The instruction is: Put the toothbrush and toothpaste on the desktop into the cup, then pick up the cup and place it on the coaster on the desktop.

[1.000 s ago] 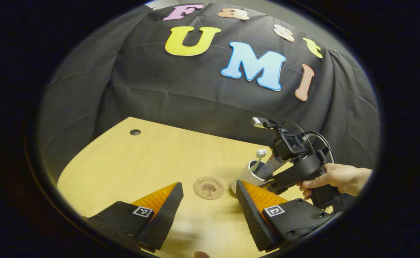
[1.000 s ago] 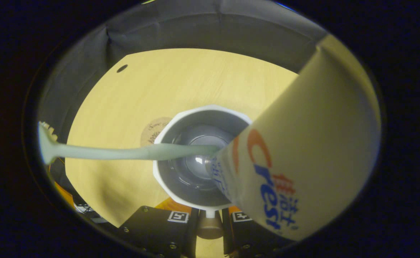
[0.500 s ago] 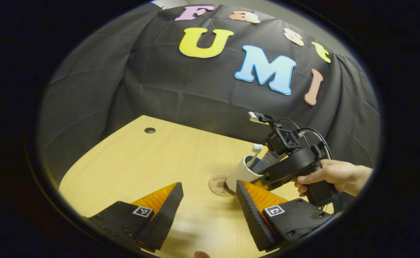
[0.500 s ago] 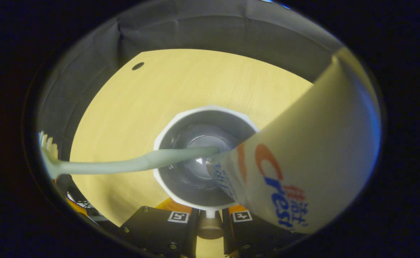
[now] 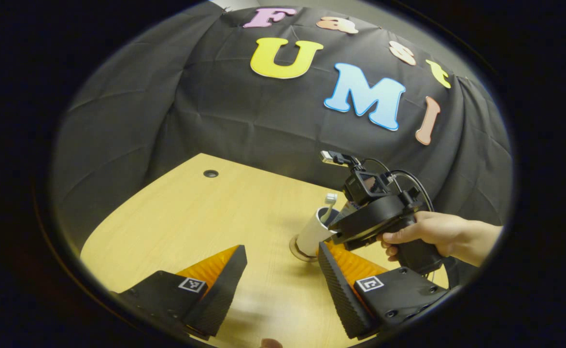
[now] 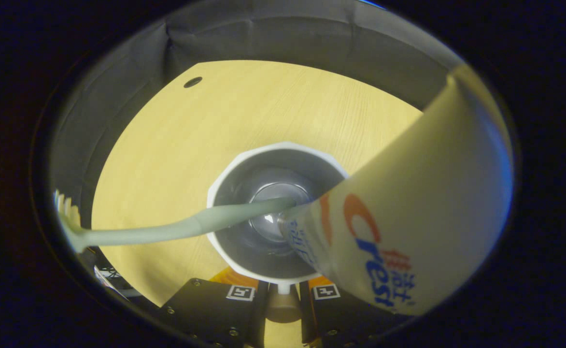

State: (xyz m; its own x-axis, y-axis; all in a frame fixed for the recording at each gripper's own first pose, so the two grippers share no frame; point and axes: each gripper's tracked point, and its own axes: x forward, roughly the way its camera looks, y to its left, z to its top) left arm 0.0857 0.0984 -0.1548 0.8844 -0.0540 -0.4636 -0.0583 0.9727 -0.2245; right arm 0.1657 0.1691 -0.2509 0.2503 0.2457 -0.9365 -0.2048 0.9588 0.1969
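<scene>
A pale wooden desk fills the lower frame. Your right gripper pinches the white cup's handle; toothbrush and toothpaste stand inside. At center right, the cup sits over the coaster. Your left gripper is spread, holding nothing.

Wooden desk, black cloth wall

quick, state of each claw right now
left claw: open, holding nothing.
right claw: closed on the cup, with the toothbrush and toothpaste in it.
</scene>
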